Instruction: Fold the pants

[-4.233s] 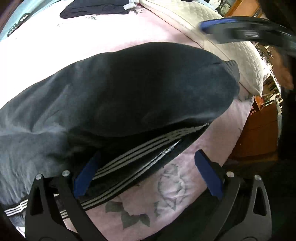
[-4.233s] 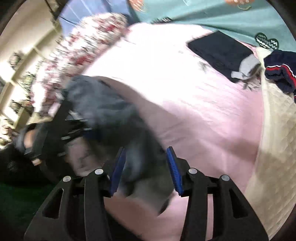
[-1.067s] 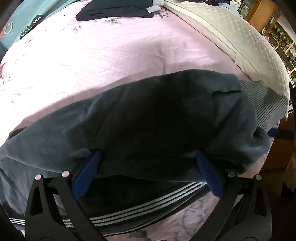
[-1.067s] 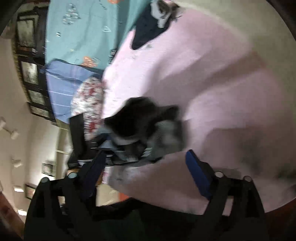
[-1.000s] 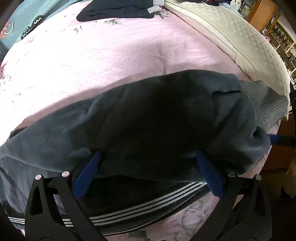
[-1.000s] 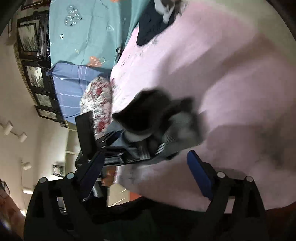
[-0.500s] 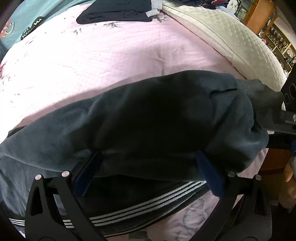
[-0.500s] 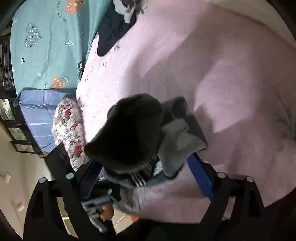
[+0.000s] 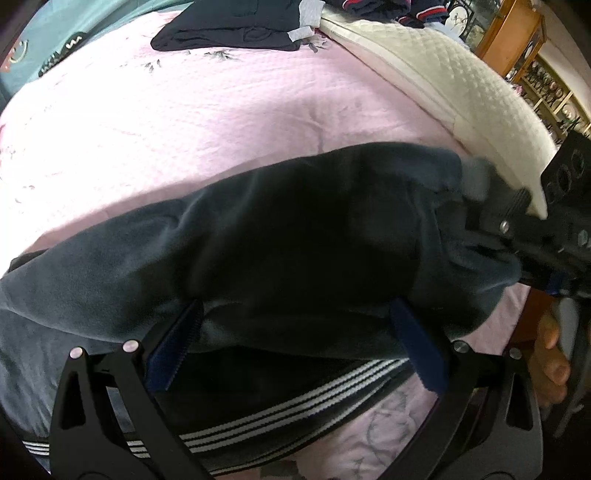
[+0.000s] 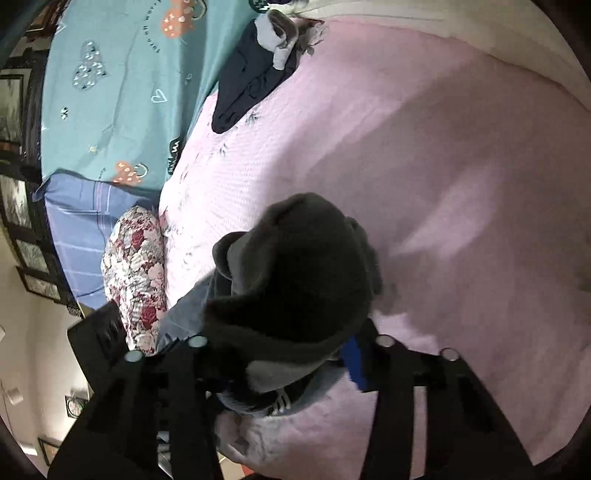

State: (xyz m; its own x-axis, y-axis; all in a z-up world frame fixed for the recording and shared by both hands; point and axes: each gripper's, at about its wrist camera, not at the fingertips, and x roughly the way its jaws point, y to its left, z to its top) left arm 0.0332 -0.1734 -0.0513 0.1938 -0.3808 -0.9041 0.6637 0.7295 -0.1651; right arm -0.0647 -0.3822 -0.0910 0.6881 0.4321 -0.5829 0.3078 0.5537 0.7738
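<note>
Hiding right hand-held gripper (image 10: 280, 365) tips: pants (image 10: 295, 266).

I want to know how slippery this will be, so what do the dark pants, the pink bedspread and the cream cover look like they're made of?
Dark pants: soft fleece or velour by the look, matte and fuzzy, with woven white side stripes.
Pink bedspread: thin cotton-like fabric, matte, with fine crinkled texture.
Cream cover: quilted padding, with a raised diamond pattern.

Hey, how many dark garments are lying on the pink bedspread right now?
2: the pants near the bed's edge by both grippers, and folded clothes at the far side. More may be hidden.
</note>
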